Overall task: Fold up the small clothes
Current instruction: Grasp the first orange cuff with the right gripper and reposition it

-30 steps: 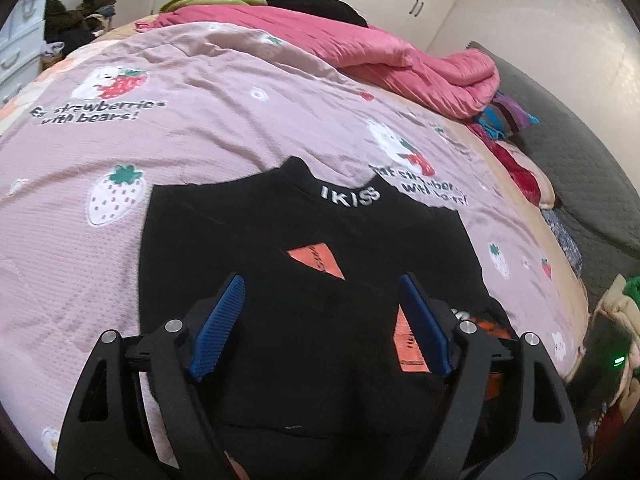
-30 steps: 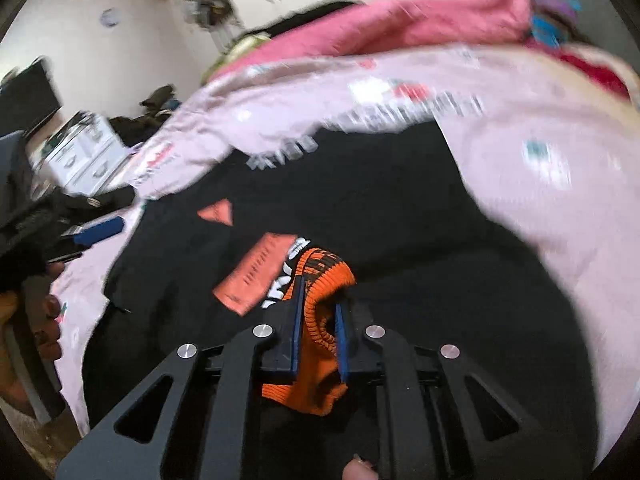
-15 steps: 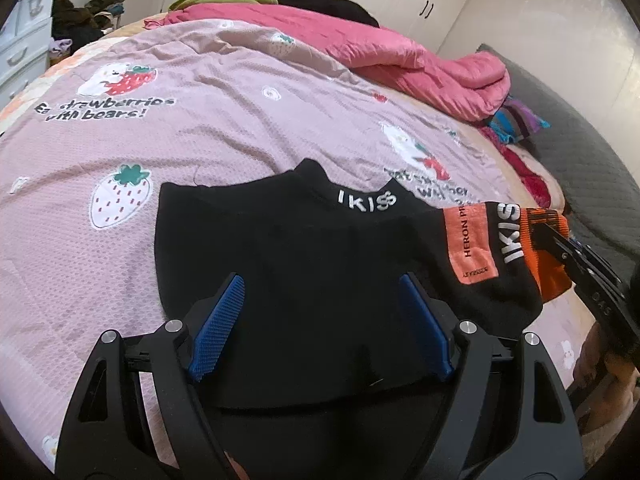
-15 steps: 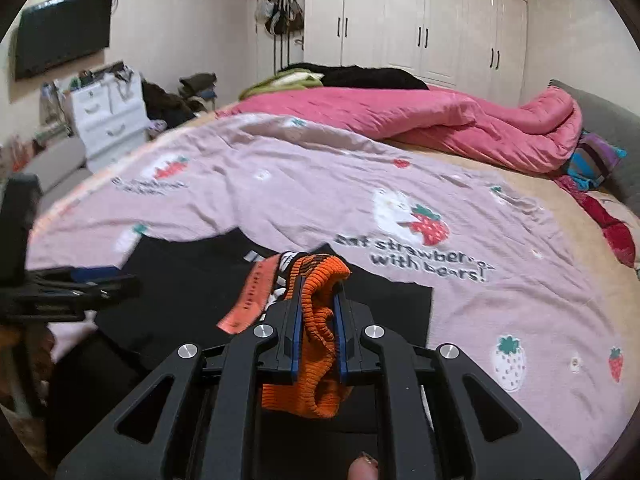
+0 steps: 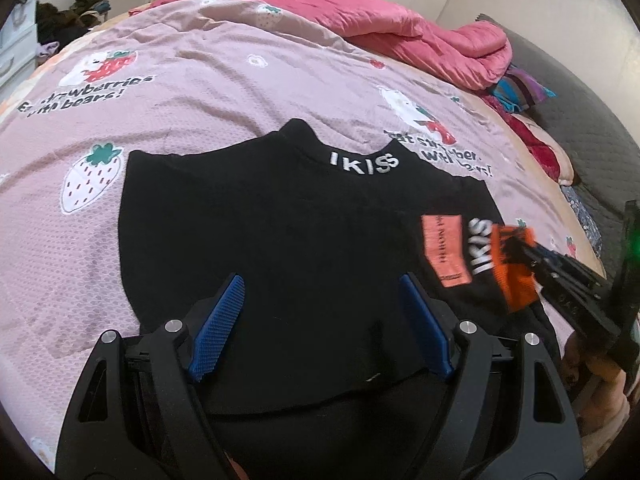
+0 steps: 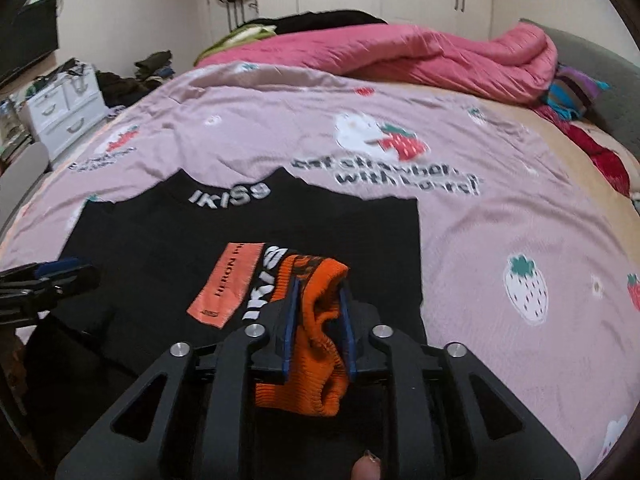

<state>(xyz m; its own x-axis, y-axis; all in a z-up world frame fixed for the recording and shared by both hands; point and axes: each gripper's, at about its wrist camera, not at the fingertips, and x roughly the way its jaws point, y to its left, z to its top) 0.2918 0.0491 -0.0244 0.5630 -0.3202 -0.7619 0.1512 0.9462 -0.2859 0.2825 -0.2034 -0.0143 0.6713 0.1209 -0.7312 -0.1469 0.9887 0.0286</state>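
Pink strawberry bedspread [image 5: 224, 92] is the work surface. The black sweater [image 5: 280, 232] lies flat on it near me, collar with white lettering pointing away, hem toward me.

The sleeve [image 6: 240, 284] with the coral patch lies across the sweater's right side. Its orange cuff [image 6: 316, 344] is pinched in my right gripper [image 6: 318, 320], jaws nearly closed on the knit, which bunches between the blue pads [image 6: 289, 320].

My left gripper [image 5: 320, 328] hovers over the hem area, jaws wide apart, holding nothing.

Step, as I read it: sleeve fold, right side. The sleeve isn't laid in yet; the cuff sits near the body's right edge.

Next move needs:
- carry cuff inward across the chest, keep sleeve flat, no twist
- release only once it lies inside the body outline
- left can pin the body so it doesn't drag

Risk: knit snags on pads at release.
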